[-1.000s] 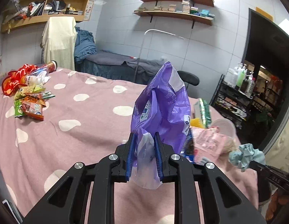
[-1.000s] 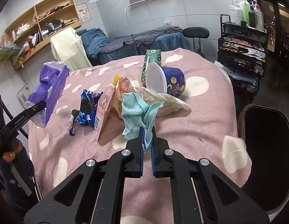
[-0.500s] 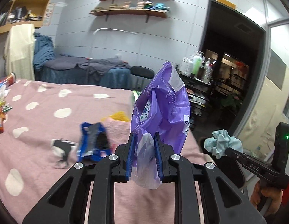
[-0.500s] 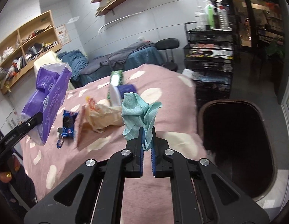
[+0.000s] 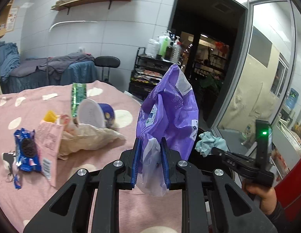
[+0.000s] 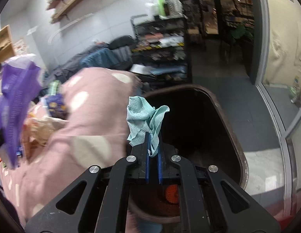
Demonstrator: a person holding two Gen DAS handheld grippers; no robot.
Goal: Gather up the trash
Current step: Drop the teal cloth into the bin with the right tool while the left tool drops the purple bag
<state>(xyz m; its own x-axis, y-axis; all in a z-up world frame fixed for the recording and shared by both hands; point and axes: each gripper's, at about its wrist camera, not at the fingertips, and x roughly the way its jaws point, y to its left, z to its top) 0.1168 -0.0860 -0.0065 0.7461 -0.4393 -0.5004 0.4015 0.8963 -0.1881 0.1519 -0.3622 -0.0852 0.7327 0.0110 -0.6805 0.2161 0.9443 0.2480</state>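
Note:
My left gripper (image 5: 150, 149) is shut on a crumpled purple plastic bag (image 5: 167, 112) and holds it upright above the pink dotted tablecloth (image 5: 103, 155). My right gripper (image 6: 152, 145) is shut on a crumpled teal tissue (image 6: 144, 114) and holds it over the dark open trash bin (image 6: 199, 128) beside the table. The tissue (image 5: 208, 142) and the right gripper also show at the right of the left wrist view. The purple bag (image 6: 16, 89) shows blurred at the left of the right wrist view.
On the table lie a blue cookie wrapper (image 5: 27, 151), a pink packet (image 5: 50, 136), a beige paper bag (image 5: 88, 139), a blue cup on its side (image 5: 98, 114) and a green packet (image 5: 78, 97). A black shelf cart (image 5: 150, 71) stands behind.
Both grippers swung right, away from the table. The right gripper carried the teal tissue from above the table to over the bin. The left gripper still holds the purple bag.

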